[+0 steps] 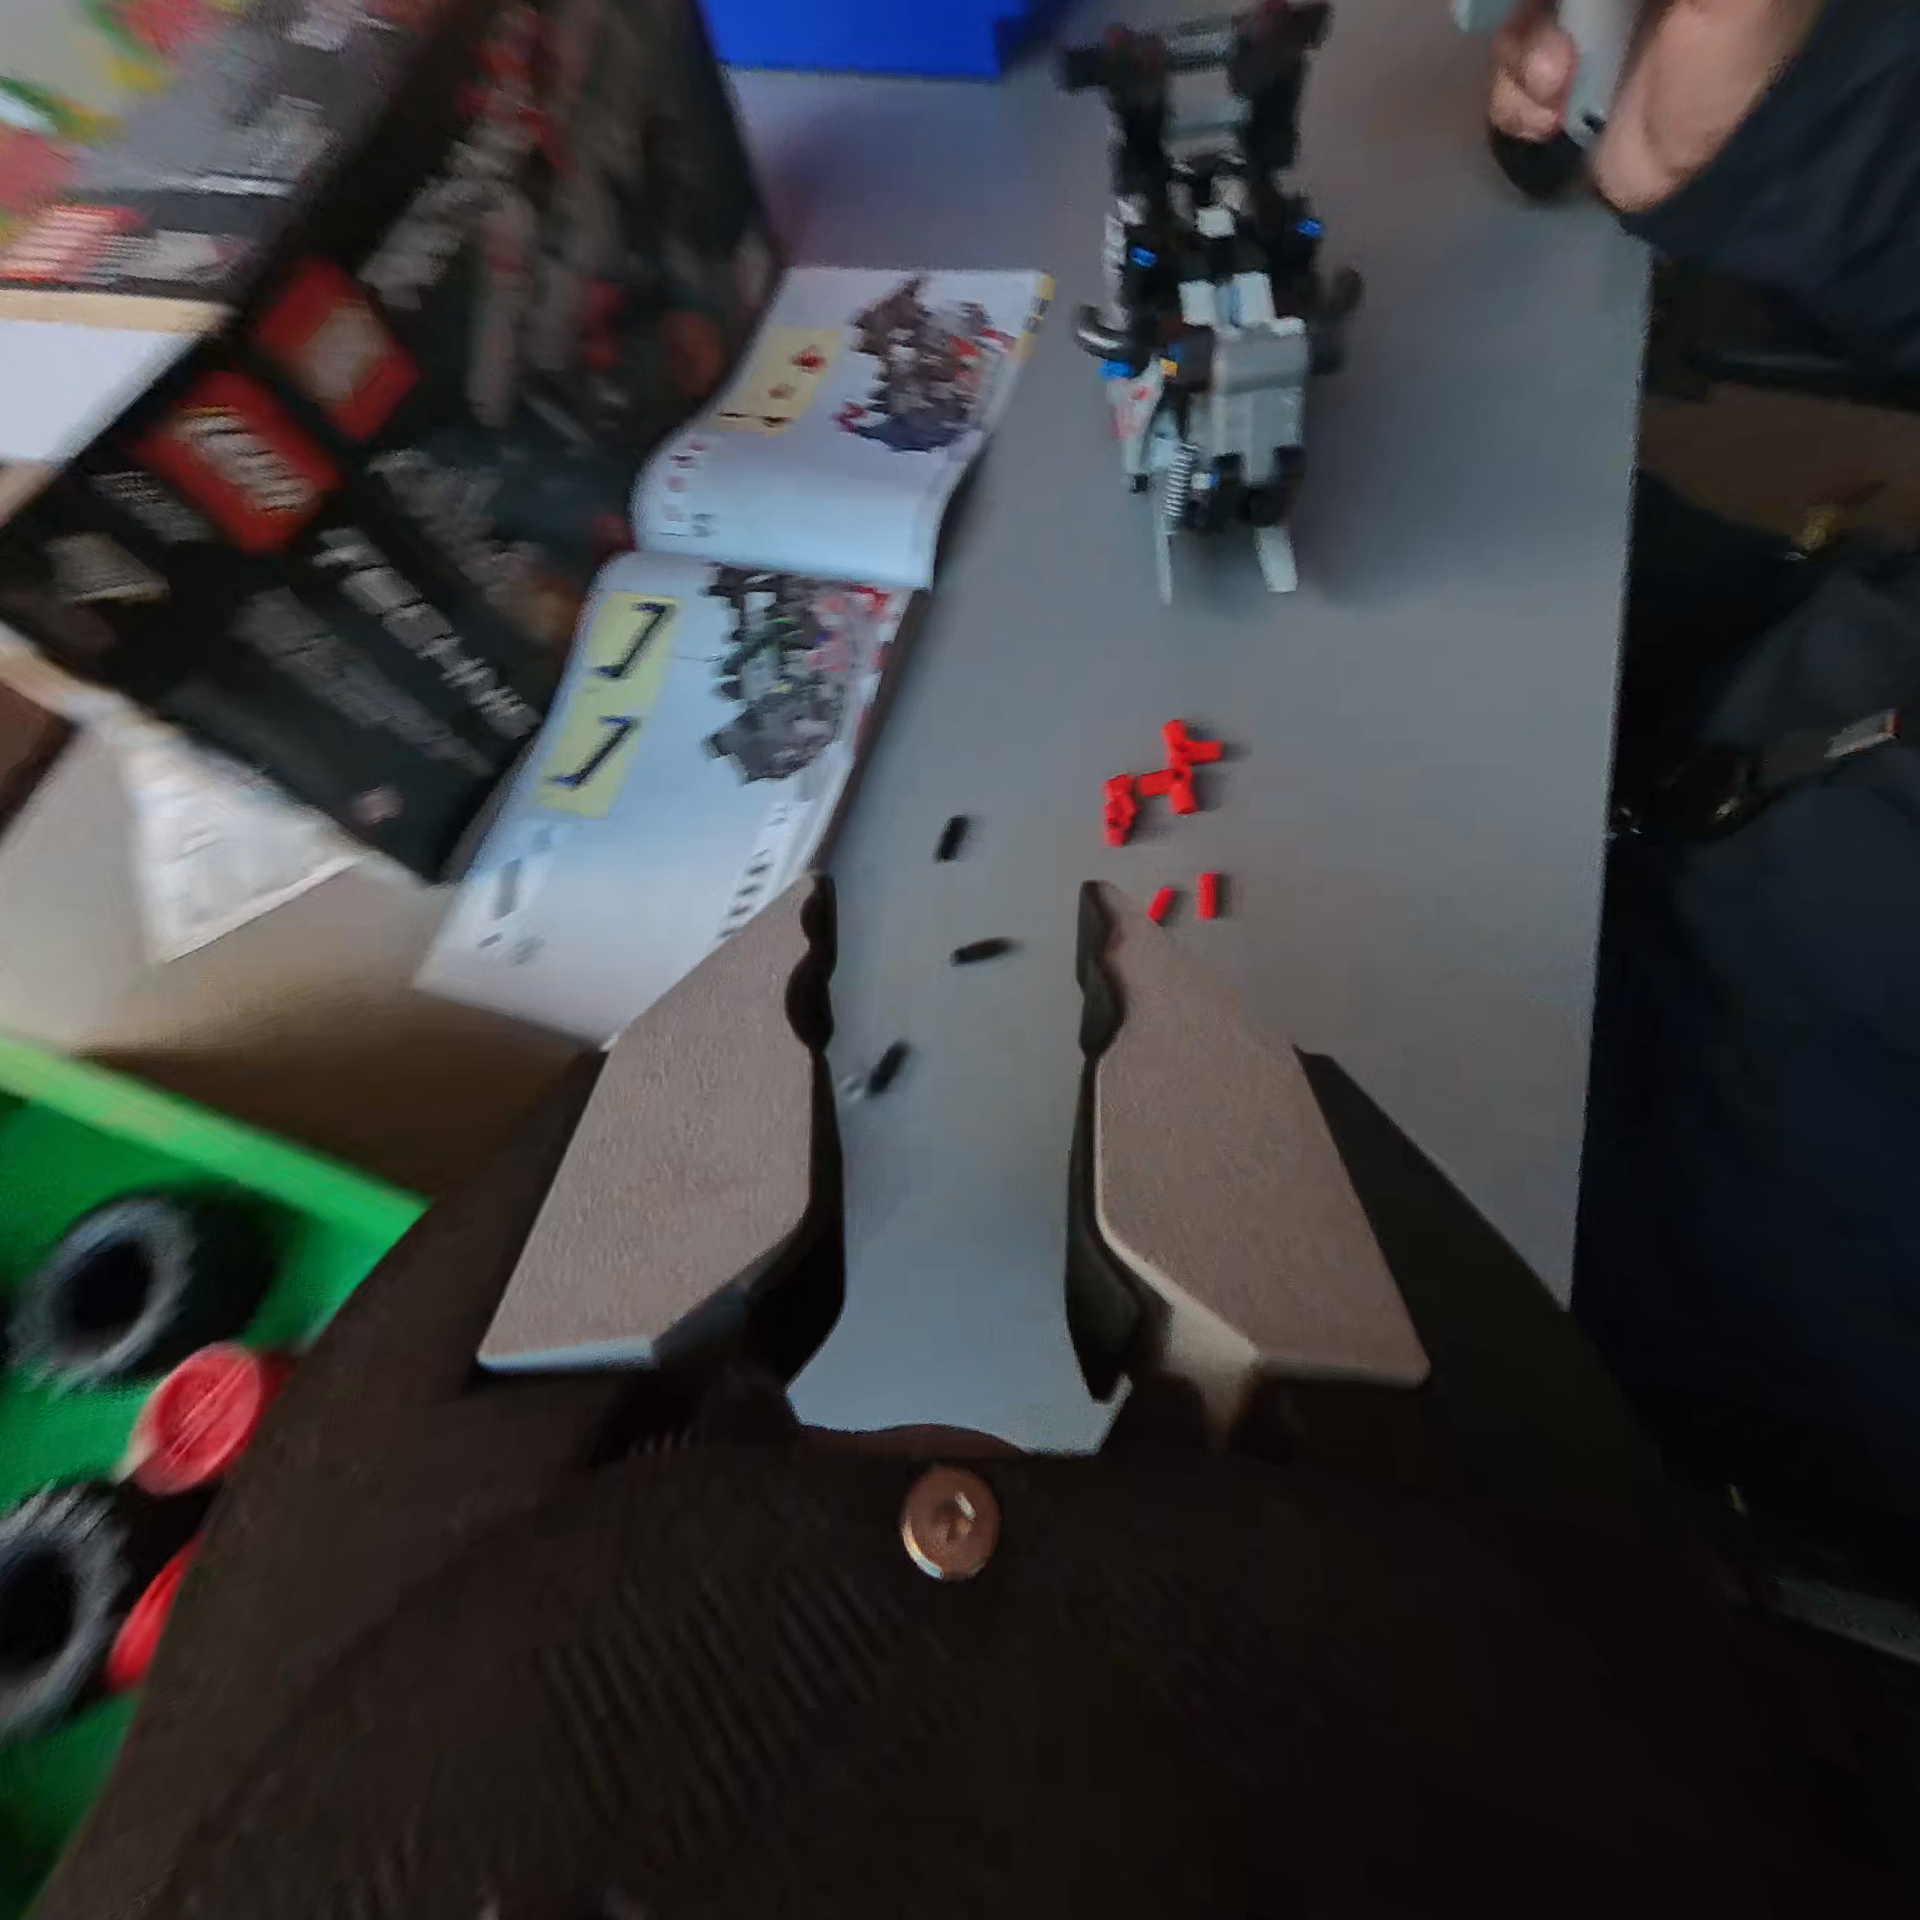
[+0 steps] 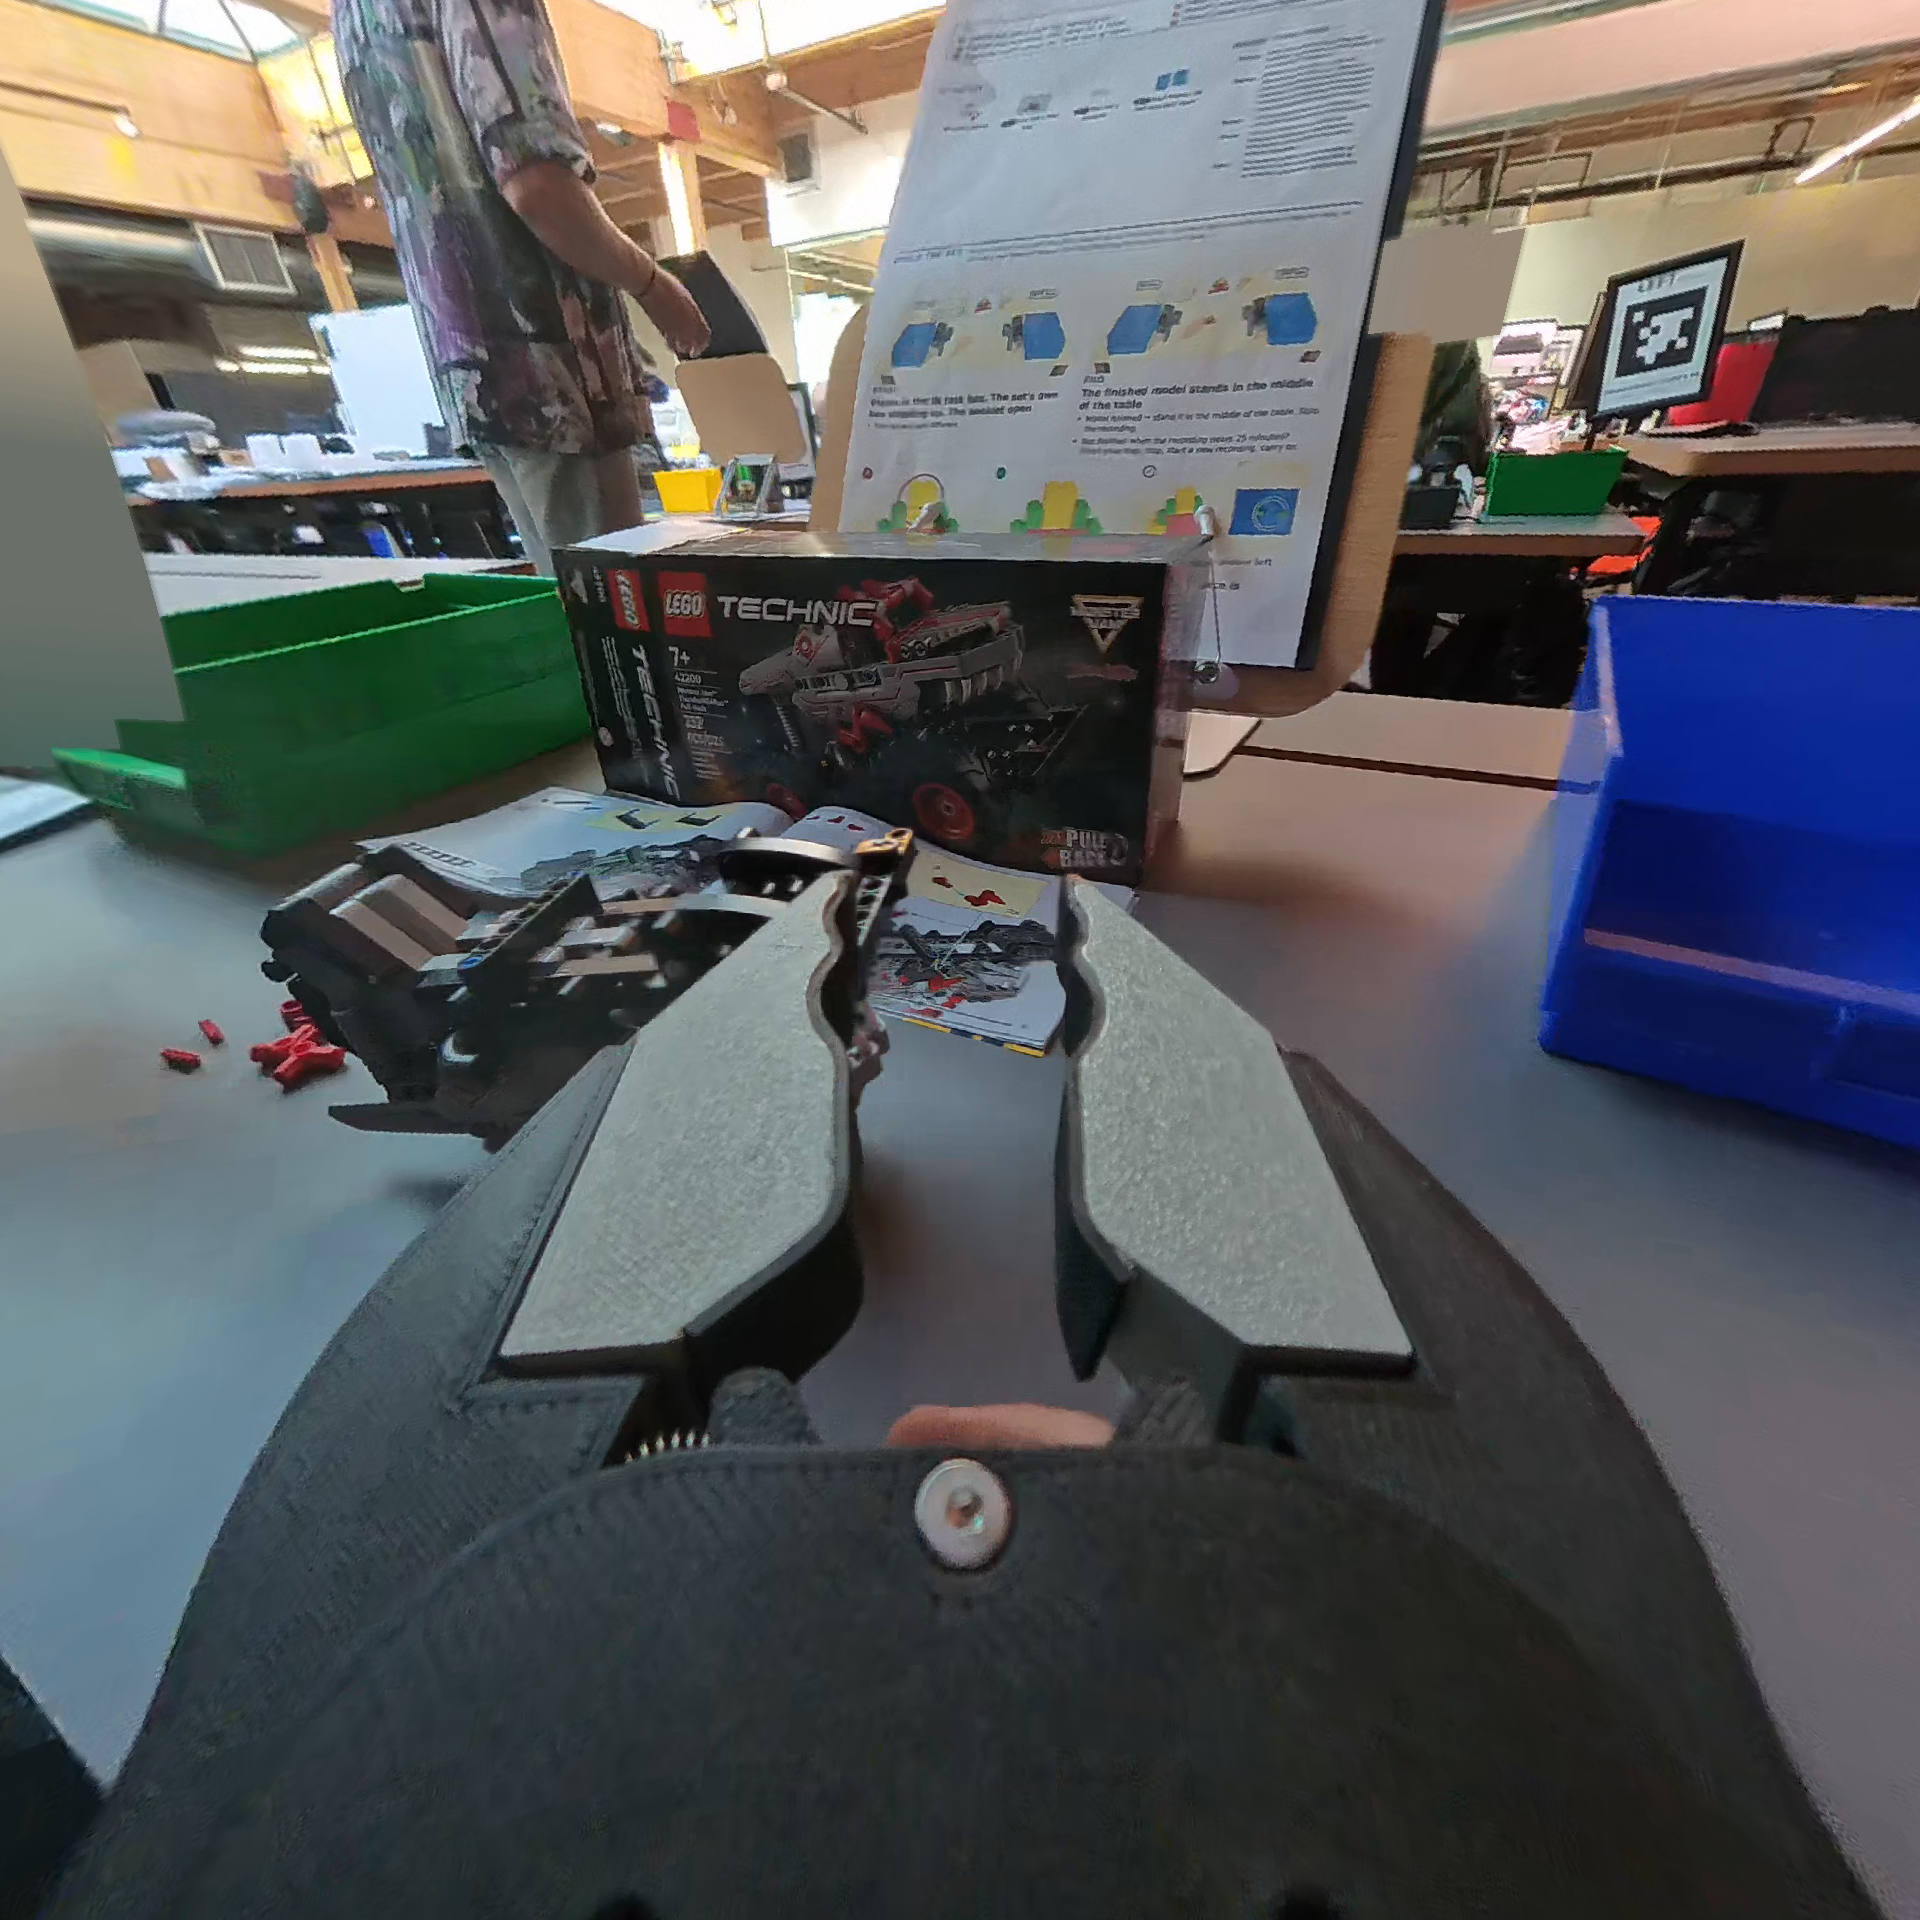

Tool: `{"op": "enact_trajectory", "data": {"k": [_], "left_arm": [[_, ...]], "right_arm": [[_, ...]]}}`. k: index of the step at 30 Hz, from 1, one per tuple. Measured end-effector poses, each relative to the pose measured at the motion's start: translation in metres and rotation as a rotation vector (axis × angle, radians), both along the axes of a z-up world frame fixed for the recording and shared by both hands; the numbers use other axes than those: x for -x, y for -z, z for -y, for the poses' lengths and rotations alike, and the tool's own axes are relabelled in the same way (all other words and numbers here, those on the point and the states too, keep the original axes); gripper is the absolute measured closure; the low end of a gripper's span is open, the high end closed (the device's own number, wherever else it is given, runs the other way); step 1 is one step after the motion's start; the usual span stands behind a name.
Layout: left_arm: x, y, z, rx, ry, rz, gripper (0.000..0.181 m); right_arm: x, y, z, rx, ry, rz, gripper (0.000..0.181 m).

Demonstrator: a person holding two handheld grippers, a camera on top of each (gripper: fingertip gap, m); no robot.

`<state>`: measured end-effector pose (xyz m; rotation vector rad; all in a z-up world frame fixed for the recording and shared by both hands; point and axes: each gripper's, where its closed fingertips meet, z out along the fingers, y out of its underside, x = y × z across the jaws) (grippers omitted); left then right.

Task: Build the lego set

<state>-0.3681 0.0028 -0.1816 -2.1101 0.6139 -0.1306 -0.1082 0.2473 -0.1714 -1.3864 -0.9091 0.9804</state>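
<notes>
Left wrist view looks down on a grey tabletop (image 1: 1403,644). A dark set box (image 1: 343,436) lies at left beside an open instruction booklet (image 1: 727,665). Farther off stands the half-built model (image 1: 1216,343). Loose red pieces (image 1: 1158,779) and black pins (image 1: 982,951) lie just ahead of the left gripper (image 1: 951,894), jaws spread, empty. Right gripper (image 2: 956,914): jaws spread, empty, beside the model.

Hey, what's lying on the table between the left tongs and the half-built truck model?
In the left wrist view, small black pins and a cluster of red connector pieces lie on the grey table between the open left tongs and the partly built model.
</notes>
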Motion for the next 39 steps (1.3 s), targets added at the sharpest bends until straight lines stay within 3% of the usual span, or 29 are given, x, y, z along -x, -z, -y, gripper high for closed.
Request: {"op": "enact_trajectory", "data": {"k": [4, 8, 9, 14, 20, 27, 39], "left_arm": [[0.095, -0.042, 0.036, -0.146, -0.307, -0.119, 0.148], [0.185, -0.041, 0.06, -0.069, -0.59, -0.211, 0.149], [0.198, -0.038, 0.06, -0.045, -0.61, -0.199, 0.149], [0.197, -0.011, 0.037, 0.079, -0.428, -0.013, 0.151], [0.199, 0.035, 0.026, 0.264, -0.291, -0.051, 0.156], [0.19, 0.041, 0.005, 0.289, -0.192, -0.072, 0.156], [0.225, 0.039, -0.006, 0.213, -0.361, -0.096, 0.158]], "right_arm": [[-0.023, 0.008, -0.039, 0.048, 0.111, 0.034, 0.144], [-0.044, 0.02, -0.078, 0.077, 0.232, 0.098, 0.143], [-0.047, 0.023, -0.087, 0.087, 0.254, 0.117, 0.142], [-0.053, 0.037, -0.118, 0.143, 0.348, 0.18, 0.137], [-0.057, 0.045, -0.137, 0.146, 0.421, 0.241, 0.135], [-0.06, 0.051, -0.15, 0.169, 0.451, 0.274, 0.132], [-0.063, 0.051, -0.159, 0.193, 0.455, 0.246, 0.13]]}}
